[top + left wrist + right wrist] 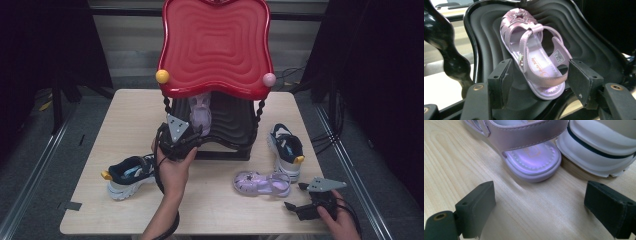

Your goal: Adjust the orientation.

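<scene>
Now the left claw [537,82] stands open around the heel of a lilac sandal [536,52] on the black shelf [586,42] (pads clear); the right claw [539,210] gapes over the bench [454,165].

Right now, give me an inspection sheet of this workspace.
Surface: light wooden table, flat, bare at the near edge.
Job's things: purple sandal on the black lower shelf of the red-topped rack; second purple sandal on the table.
Clutter: two navy-and-white shoes, one at left, one at right.
Grippers: left gripper open, fingers either side of the shelved sandal's heel, apart from it; right gripper open above the table, near the second sandal's heel.
Cables: black cable along the left hand; loose cables on the floor at right.
Surroundings: grey floor, dark curtains.
</scene>
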A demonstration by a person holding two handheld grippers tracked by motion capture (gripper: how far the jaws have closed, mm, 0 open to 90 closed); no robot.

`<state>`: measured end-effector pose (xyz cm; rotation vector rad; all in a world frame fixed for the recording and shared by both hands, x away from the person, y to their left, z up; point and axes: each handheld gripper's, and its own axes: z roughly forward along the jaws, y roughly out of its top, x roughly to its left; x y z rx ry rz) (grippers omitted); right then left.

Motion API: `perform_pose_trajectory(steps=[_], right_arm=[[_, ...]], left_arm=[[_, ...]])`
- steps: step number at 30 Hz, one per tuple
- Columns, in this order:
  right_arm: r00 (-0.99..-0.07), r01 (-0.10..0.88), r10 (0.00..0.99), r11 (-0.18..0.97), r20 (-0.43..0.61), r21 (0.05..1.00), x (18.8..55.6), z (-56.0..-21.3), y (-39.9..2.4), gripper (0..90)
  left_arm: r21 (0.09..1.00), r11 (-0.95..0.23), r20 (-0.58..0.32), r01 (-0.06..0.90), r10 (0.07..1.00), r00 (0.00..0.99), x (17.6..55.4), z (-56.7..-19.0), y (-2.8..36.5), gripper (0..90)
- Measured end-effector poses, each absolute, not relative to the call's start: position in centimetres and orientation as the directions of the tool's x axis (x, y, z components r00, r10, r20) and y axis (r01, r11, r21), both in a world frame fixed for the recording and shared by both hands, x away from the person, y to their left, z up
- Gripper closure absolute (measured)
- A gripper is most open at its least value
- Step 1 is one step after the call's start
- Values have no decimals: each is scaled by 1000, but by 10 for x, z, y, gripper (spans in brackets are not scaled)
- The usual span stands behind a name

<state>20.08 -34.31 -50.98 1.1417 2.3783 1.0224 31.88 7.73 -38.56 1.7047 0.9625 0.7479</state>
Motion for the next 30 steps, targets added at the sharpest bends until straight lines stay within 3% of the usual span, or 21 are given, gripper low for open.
perform_pose_trajectory(steps=[9,30], right_arm=[[-633,551,773,426,28,718,201,-510,-343,92],[-635,550,772,427,28,718,201,-510,-343,92]], left_arm=[[918,-235,-4,318,799,601,306,-399,83,305],[818,-417,-55,397,630,775,285,-453,72,280]])
